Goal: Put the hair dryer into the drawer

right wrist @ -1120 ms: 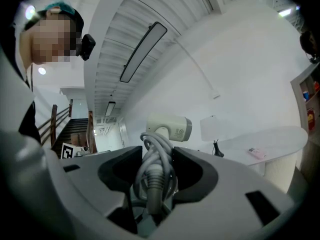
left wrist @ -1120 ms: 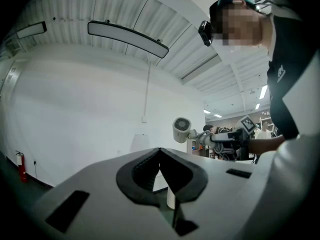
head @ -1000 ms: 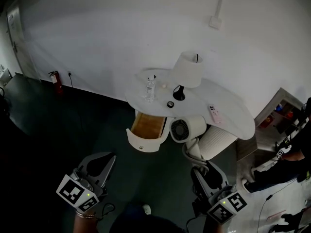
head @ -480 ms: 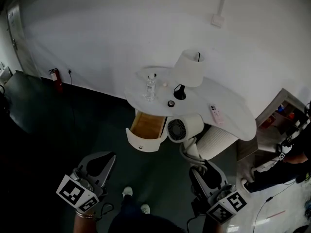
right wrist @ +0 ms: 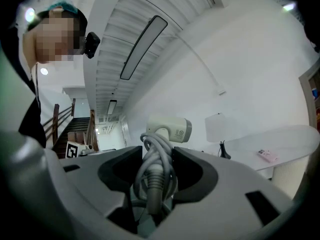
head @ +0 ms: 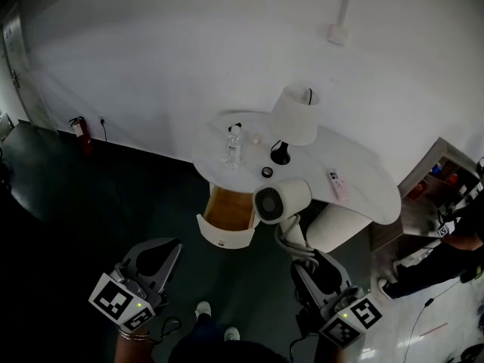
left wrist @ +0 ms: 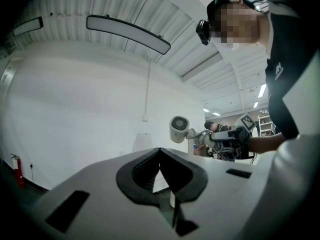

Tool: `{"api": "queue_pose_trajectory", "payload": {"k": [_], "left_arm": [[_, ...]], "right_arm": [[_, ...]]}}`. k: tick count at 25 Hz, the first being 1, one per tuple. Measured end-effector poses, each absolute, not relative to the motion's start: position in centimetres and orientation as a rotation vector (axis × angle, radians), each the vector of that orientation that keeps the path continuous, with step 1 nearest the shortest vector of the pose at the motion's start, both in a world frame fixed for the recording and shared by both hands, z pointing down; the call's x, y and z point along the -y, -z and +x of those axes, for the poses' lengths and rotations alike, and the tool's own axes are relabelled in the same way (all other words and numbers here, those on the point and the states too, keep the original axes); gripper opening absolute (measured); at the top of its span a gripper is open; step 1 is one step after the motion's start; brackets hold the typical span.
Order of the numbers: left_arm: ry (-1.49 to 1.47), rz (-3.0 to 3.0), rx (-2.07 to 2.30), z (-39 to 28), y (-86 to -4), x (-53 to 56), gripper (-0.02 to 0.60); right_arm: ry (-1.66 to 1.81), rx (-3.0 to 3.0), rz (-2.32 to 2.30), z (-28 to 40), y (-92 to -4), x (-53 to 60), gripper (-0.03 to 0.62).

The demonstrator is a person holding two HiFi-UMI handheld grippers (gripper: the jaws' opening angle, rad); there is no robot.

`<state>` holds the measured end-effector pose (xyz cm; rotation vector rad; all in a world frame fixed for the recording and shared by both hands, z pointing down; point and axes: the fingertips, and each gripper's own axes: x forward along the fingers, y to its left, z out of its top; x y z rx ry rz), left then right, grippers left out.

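Observation:
A white hair dryer [head: 278, 200] with its grey cord wound round the handle is held up by my right gripper [head: 316, 269], shut on the handle and cord [right wrist: 156, 171]. Its barrel [right wrist: 171, 128] points right in the right gripper view, and the hair dryer [left wrist: 178, 128] also shows far off in the left gripper view. The wooden-lined drawer [head: 226, 216] stands pulled out under the white table [head: 363, 180], just left of the dryer's head. My left gripper [head: 161, 257] is low at the left, shut with nothing in it [left wrist: 160, 160].
On the table stand a white lamp [head: 296, 117], a water bottle [head: 233, 146], a small dark ring [head: 266, 172] and a pink remote [head: 338, 183]. A fire extinguisher [head: 79, 129] stands by the wall. My shoes [head: 203, 310] show on the dark floor.
The hair dryer has moved left and up, nearer the open drawer. The view has shifted a little as I step forward. Both grippers keep their hold.

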<state>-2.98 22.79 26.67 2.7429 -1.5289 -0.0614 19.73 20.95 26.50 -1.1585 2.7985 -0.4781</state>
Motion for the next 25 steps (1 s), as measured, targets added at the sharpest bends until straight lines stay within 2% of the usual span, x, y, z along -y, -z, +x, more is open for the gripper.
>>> {"api": "queue_pose_trajectory", "payload": {"k": [25], "left_arm": [[0.035,2.822,1.27,-8.9,-28.1,-14.9,0.008]], "right_arm": [[0.442,-2.798,-1.271,10.7,-27.4,-15.7,0.209]]}}
